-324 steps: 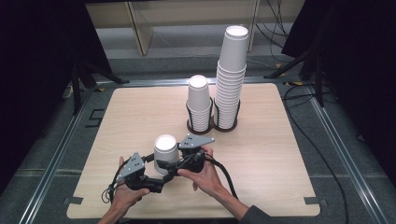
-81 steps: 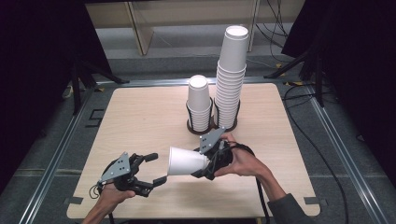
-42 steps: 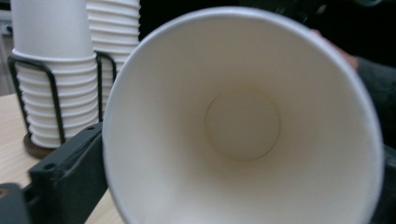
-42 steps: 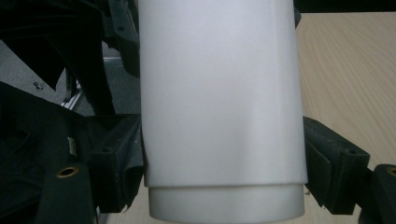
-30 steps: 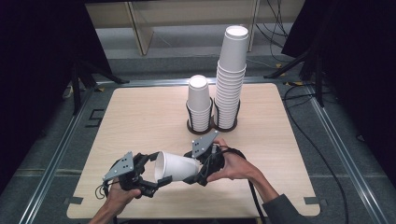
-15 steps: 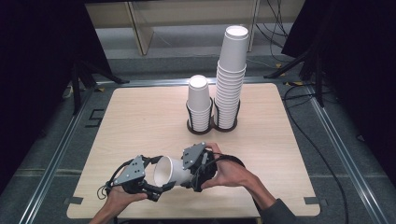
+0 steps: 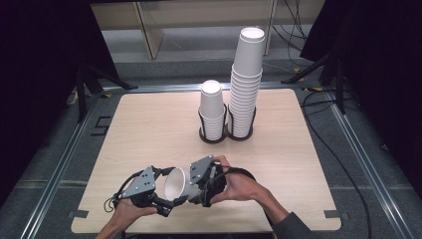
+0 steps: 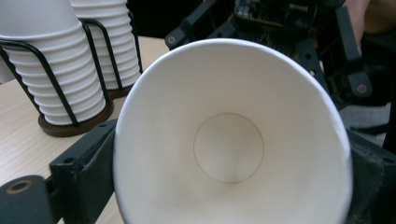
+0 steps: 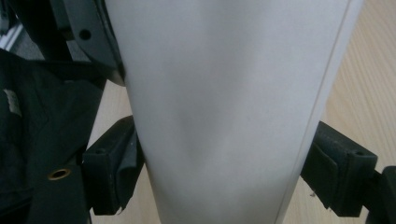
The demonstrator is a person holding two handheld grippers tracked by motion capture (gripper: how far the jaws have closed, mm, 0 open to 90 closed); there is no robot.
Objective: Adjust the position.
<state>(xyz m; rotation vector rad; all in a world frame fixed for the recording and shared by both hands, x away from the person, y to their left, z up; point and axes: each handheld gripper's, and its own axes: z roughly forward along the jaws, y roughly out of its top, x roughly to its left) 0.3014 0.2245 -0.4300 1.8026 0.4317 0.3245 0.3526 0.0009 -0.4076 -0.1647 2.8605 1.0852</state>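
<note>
Cup [image 7: 175, 184] on its side above table [image 7: 149, 124] near edge, mouth facing left. Right gripper [image 7: 199, 185] jaws clamped on cup body; left gripper [image 7: 166, 196] jaws flank rim, touching. Cup stacks [image 7: 234, 99] far, in rack.

The table [image 7: 149, 129] lies bare from 9 through 11 o'clock and again from 1 to 4 o'clock, giving wide passage on both flanks. At 12 o'clock two cup stacks [image 7: 246, 84] in a wire holder [image 7: 226, 134] block the middle. At 6 o'clock a paper cup [image 7: 175, 184] bridges both grippers, closing the gap between them.
</note>
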